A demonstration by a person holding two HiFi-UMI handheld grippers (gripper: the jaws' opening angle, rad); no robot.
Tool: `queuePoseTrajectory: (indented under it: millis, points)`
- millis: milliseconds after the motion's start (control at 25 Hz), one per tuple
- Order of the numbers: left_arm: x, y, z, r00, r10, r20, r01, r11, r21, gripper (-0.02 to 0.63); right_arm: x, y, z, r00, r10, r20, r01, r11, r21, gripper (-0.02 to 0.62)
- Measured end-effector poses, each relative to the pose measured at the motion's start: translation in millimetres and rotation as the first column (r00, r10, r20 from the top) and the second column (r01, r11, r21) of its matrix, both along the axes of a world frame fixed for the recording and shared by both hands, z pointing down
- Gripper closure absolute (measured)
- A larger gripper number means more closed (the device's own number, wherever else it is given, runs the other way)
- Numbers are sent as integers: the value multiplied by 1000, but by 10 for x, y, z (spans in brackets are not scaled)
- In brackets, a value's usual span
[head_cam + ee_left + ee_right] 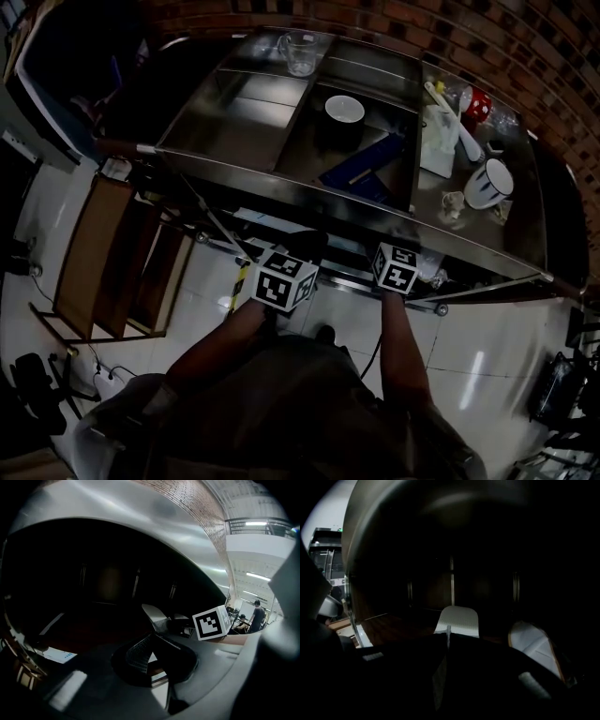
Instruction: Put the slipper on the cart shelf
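Observation:
In the right gripper view, my right gripper (447,637) is shut on the near edge of a white slipper (459,619). The slipper reaches forward over the dark lower cart shelf (393,625). A second pale slipper (536,646) with a tan rim lies on the shelf to its right. In the left gripper view, my left gripper (151,638) is shut with nothing seen between its tips. A white slipper (153,613) shows just past them, and the right gripper's marker cube (212,623) is to the right. From the head view only both marker cubes (281,279) (396,267) show, and the jaws are hidden under the cart's top.
The steel cart top (253,117) carries a glass jug (300,53), a white bowl (344,109), a blue object (361,169) and a white mug (487,183). A wooden frame (103,253) stands on the tiled floor at the left.

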State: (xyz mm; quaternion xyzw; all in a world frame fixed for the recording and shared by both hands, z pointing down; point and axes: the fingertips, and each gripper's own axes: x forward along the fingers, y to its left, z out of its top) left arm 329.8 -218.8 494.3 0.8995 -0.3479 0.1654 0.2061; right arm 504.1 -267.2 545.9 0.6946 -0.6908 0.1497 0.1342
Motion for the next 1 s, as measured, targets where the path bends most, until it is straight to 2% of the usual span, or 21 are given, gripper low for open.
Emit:
queuePoseTrajectory:
  millis: [120, 200, 280, 480, 680, 840, 920, 960, 1000]
  points:
    - [-72, -9, -15, 1000, 1, -4, -1, 1000, 0, 598, -70, -1, -16, 999, -38, -5, 38, 999, -2, 549]
    - [-133, -35, -42, 1000, 6, -9, -6, 1000, 2, 598, -100, 30, -78, 999, -33, -2, 33, 999, 11, 517]
    - [-180, -65, -79, 1000, 21, -21, -21, 1000, 6, 598, -151, 96, -179, 1000, -19, -9, 20, 999, 35, 512]
    - [-267, -83, -169, 993, 106, -61, -105, 994, 23, 598, -336, 334, -479, 999, 32, -18, -31, 996, 87, 492]
    - [-330, -72, -245, 973, 209, -96, -207, 978, 34, 598, -538, 700, -749, 994, 113, -4, -112, 986, 127, 492]
    - [-272, 31, -359, 956, 268, -115, -264, 963, 54, 598, -684, 1041, -942, 990, 139, -2, -137, 978, 156, 499]
    - [-220, 135, -430, 949, 287, -128, -282, 958, 59, 598, -731, 1213, -1051, 990, 136, 20, -138, 974, 178, 547]
    - [-189, 202, -466, 945, 298, -133, -292, 954, 62, 598, -746, 1294, -1113, 990, 132, 43, -138, 972, 192, 593]
    - [-155, 275, -504, 941, 308, -138, -302, 951, 65, 598, -759, 1371, -1178, 990, 124, 69, -136, 969, 208, 595]
